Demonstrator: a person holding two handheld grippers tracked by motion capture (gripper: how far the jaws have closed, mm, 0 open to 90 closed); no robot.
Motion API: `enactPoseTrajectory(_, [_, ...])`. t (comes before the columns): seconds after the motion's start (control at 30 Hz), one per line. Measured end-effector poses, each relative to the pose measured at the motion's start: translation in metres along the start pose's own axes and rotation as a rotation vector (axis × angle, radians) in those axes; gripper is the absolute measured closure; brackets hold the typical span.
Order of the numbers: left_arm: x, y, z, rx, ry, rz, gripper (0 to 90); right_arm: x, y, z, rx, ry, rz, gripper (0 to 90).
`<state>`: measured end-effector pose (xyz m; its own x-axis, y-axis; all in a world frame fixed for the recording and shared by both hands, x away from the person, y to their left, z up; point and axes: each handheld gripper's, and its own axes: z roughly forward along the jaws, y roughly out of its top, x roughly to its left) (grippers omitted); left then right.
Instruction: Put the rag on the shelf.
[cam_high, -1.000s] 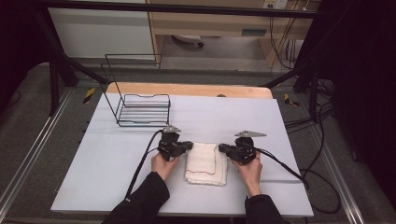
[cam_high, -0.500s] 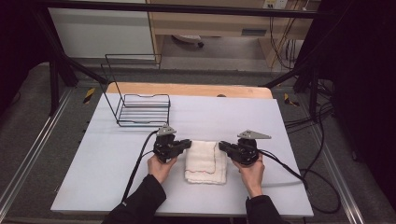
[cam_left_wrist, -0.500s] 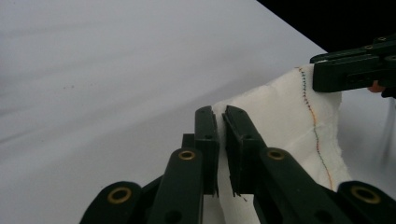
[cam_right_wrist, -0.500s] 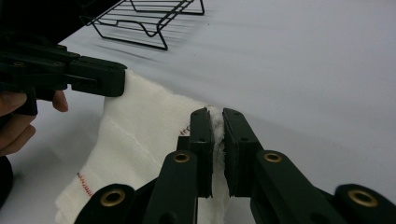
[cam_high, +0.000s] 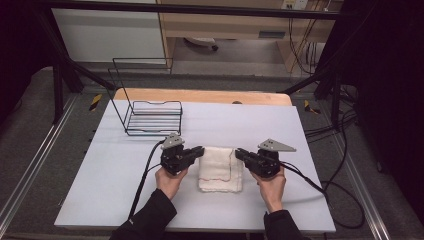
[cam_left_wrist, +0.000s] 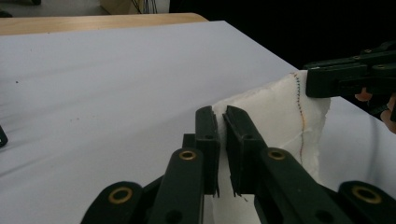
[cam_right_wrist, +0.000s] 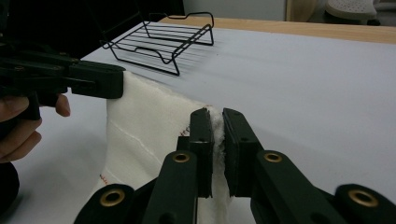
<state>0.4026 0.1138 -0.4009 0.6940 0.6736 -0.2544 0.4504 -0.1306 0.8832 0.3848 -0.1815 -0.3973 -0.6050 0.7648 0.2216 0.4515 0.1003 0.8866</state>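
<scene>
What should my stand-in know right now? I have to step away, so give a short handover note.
Left tongs: shut on the far left corner of the cloth.
Right tongs: shut on the cloth's far right corner.
The cloth lies at the middle of the white table, its far edge raised between the two tongs. The wire rack stands at the far left, nothing in it.
Done: both corners gripped.
Left: probably fold or move the cloth; not started.

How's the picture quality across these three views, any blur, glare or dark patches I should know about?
High view: even light on the white table, dark room edges, slightly soft, no glare. Left gripper view: the cloth is fairly sharp with its stitched line readable, and the left tongs cast a soft shadow. Right gripper view: the wire rack is crisp, while the right tongs look a little soft up close.
</scene>
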Motion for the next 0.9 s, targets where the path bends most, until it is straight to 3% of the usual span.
enactPoseTrajectory(0.4, [-0.007,0.007,-0.013,-0.068,-0.014,0.008,83.5,0.009,0.009,-0.011,-0.044,-0.005,-0.036,83.0])
enactPoseTrajectory(0.9, [-0.018,0.022,-0.034,-0.176,-0.019,0.047,83.5,0.026,0.024,-0.027,-0.150,-0.027,-0.101,83.2])
